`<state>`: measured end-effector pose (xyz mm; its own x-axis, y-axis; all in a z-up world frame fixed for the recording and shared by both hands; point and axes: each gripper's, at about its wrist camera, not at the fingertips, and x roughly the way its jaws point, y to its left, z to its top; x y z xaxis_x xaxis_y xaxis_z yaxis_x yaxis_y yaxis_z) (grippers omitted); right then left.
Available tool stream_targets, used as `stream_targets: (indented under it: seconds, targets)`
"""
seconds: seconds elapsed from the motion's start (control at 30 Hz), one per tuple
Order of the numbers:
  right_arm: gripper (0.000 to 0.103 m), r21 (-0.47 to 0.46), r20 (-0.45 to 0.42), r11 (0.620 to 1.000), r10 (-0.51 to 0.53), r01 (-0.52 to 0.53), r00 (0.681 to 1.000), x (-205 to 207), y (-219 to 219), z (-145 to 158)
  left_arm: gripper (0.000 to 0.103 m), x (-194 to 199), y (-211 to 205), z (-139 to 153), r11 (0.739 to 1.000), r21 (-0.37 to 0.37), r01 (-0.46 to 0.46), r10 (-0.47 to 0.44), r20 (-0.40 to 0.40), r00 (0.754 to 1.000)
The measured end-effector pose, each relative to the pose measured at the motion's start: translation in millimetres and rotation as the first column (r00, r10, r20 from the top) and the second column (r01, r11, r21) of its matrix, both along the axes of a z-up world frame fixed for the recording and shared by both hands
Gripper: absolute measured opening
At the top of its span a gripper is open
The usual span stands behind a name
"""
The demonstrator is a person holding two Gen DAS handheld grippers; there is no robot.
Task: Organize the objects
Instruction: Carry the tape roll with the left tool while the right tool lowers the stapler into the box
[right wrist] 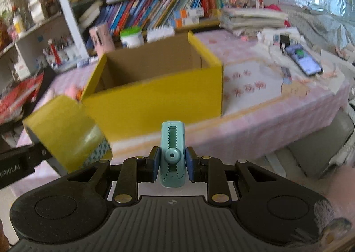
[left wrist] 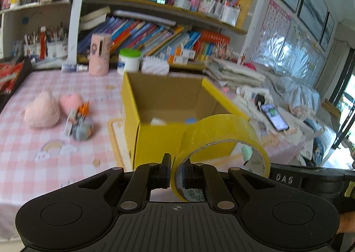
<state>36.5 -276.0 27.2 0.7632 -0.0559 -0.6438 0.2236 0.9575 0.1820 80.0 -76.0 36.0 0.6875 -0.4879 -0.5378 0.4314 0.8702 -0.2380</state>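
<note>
Tape roll (left wrist: 224, 141), 1 yellow ring, sits low and right of centre in the left wrist frame, its wall pinched between the closed fingers of the left tool (left wrist: 176, 173), 1 finger outside and 1 inside the ring. Low in the centre of the right wrist frame, the right tool (right wrist: 172, 164) is clamped on 1 teal correction-tape dispenser (right wrist: 172, 154), long axis pointing up the frame toward the box. Just beyond both, mid-frame, stands 1 open yellow box (left wrist: 164, 141) on the pink checked tabletop (left wrist: 44, 163); the roll looks nearer its front wall. At least 2 small items, blurred, lie inside. Further left, 2 pink plush toys (left wrist: 42, 111) and 1 small cluttered bundle (left wrist: 79, 123) remain outside.
</note>
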Motion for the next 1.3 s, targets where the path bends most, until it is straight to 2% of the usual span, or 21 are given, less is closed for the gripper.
stream_targets:
  seconds: [0.1, 0.27, 0.6, 0.87, 1.13, 1.3]
  targets:
    - [0.023, -0.016, 0.065, 1.0, -0.003, 0.004, 0.998, 14.5, -15.6, 17.7, 0.008, 14.8, -7.6, 8.6, 1.0, -0.013, -0.024, 0.025, 0.043, 0.999]
    - [0.023, -0.054, 0.14, 0.998, 0.024, -0.017, 0.99, 46.3, -40.3, 39.5, 0.008, 49.5, -18.1, 15.3, 0.996, -0.023, -0.084, 0.085, 0.054, 0.995]
    - [0.023, -0.11, 0.146, 0.986, 0.143, -0.127, 0.979, 123.4, -59.9, 42.4, 0.008, 106.6, -50.9, 1.8, 0.984, 0.052, -0.173, 0.172, 0.024, 0.985]
    - [0.023, -0.157, 0.06, 0.946, 0.295, -0.283, 0.954, 183.1, -58.1, 23.2, 0.008, 133.6, -87.0, -17.9, 0.966, 0.192, -0.173, 0.171, 0.026, 0.985]
    - [0.023, -0.148, -0.067, 0.902, 0.399, -0.405, 0.914, 226.6, -57.8, -4.3, 0.008, 156.5, -110.7, -37.5, 0.922, 0.351, -0.163, 0.166, 0.023, 0.986]
    - [0.023, -0.153, -0.143, 0.871, 0.447, -0.466, 0.883, 251.2, -55.7, -18.2, 0.008, 167.1, -117.6, -45.5, 0.908, 0.389, -0.153, 0.167, -0.003, 0.986]
